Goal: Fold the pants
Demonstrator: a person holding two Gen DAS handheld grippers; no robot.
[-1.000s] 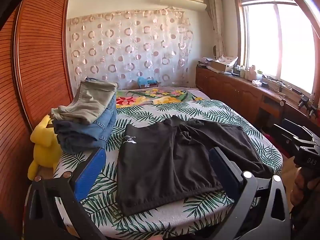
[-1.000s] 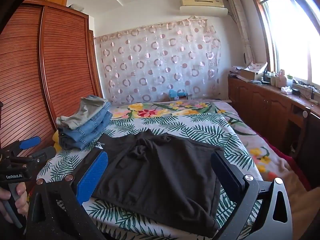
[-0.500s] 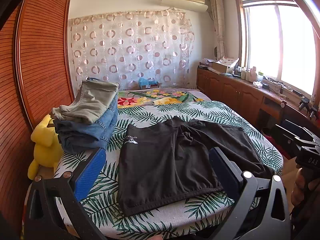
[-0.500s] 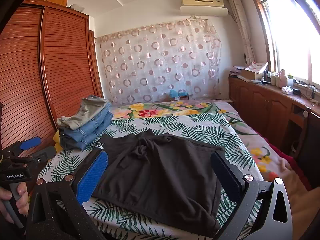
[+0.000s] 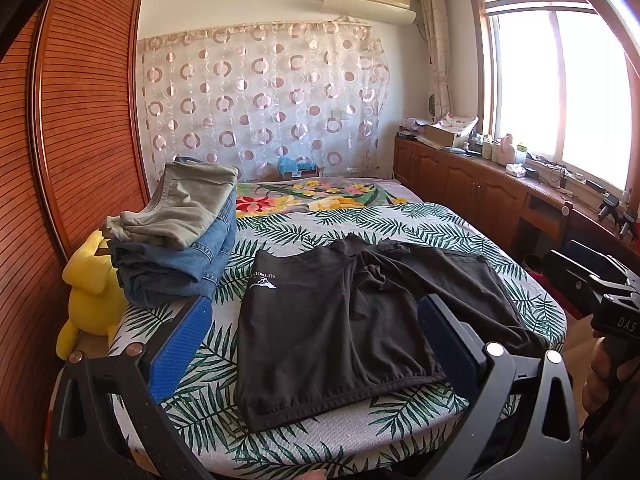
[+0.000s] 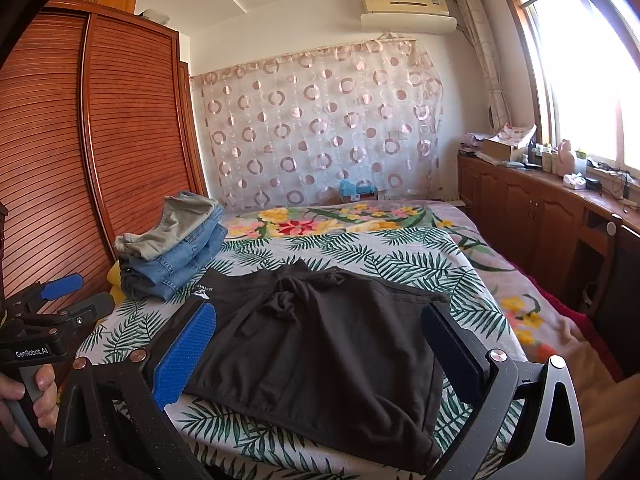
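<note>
While both jaws stand wide and empty, the black pants (image 5: 352,328) lie spread on the bed (image 5: 400,224), unfolded.

Working left to right: leave the stack of folded jeans (image 5: 180,248) at the bed's left edge alone, bring your left hand-held gripper (image 5: 312,344) to the waistband corner near the white logo and your right hand-held gripper (image 6: 320,344) to the far leg, pinch only one layer, and smooth the bunched crotch first. No containers hold anything within view.
</note>
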